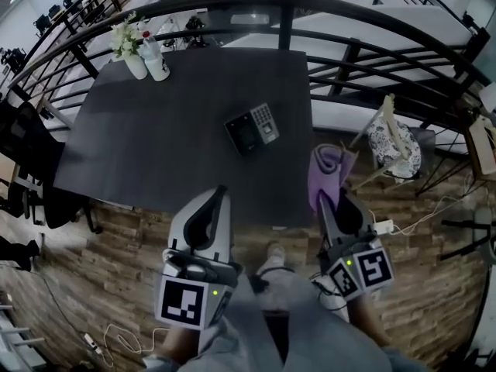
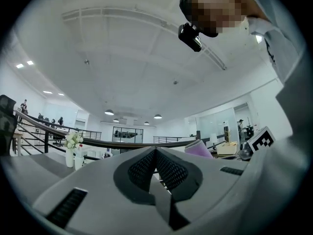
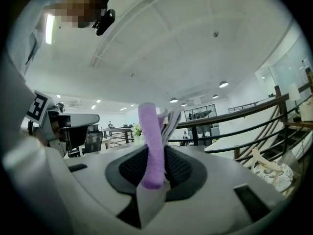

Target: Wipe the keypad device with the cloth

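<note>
The keypad device (image 1: 253, 128) lies flat on the dark table (image 1: 139, 146), a little toward the table's 3 o'clock side and clear of its edges, its black screen half to the left and its button grid to the right. At the table's 10 o'clock corner stand a white vase of flowers (image 1: 129, 46) and a white bottle (image 1: 158, 63), just beside each other and well apart from the device. The left gripper (image 1: 219, 196) hangs at the table's 6 o'clock edge with the device at its 1 o'clock; its own view shows the 2 jaws pressed together with nothing between them. The right gripper (image 1: 332, 204) is off the table's 4 o'clock corner, over the wooden floor (image 1: 116, 239), with the device at its 10 o'clock. Its jaws are clamped on the purple cloth (image 1: 327, 169), which stands up out of them in a folded bunch, apart from the device.
</note>
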